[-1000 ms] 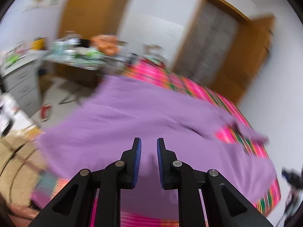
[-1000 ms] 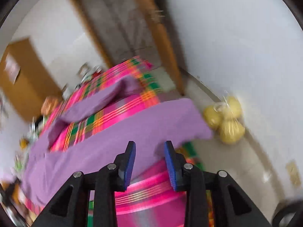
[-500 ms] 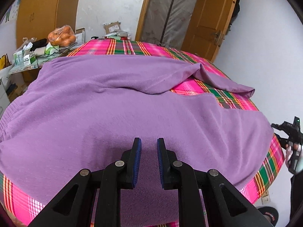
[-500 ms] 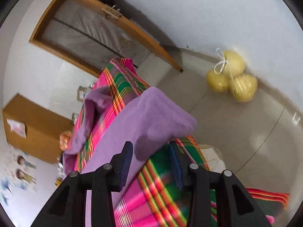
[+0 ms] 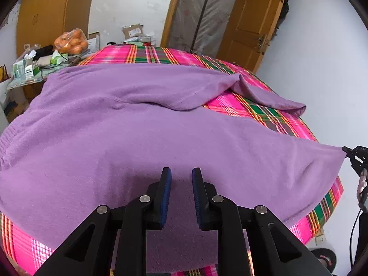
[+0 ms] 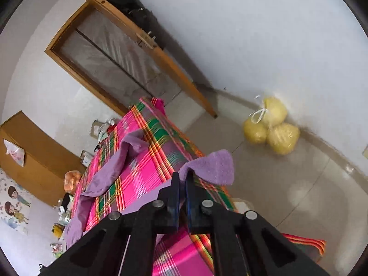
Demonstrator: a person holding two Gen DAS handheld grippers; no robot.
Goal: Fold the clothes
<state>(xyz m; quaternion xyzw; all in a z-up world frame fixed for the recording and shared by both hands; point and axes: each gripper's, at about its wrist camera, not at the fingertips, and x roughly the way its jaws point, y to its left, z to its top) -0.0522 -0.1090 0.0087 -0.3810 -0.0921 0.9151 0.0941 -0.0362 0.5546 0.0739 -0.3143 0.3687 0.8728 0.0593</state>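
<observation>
A purple garment [image 5: 161, 126] lies spread across the bed's pink plaid sheet [image 5: 253, 105], one sleeve folded over toward the far right. My left gripper [image 5: 181, 177] hovers over the garment's near middle. Its jaws are opening slightly and nothing is pinched between its blue pads [image 5: 166, 188]. In the right wrist view my right gripper [image 6: 182, 177] is closing its jaws on the garment's corner [image 6: 214, 165], and the cloth pokes out past the tips. That gripper also shows at the left wrist view's right edge as the right gripper [image 5: 349, 153], pulling the corner taut.
A cluttered side table [image 5: 27, 69] with a bag of oranges [image 5: 72, 41] stands beyond the bed's far left. A wooden door [image 5: 250, 23] hangs open at the back. A bag of yellow fruit [image 6: 271, 131] rests on the floor by the wall.
The right gripper's jaws went from wide apart to shut on the garment's corner, which now lifts off the bed edge. The left gripper swung over the garment, then held still.
</observation>
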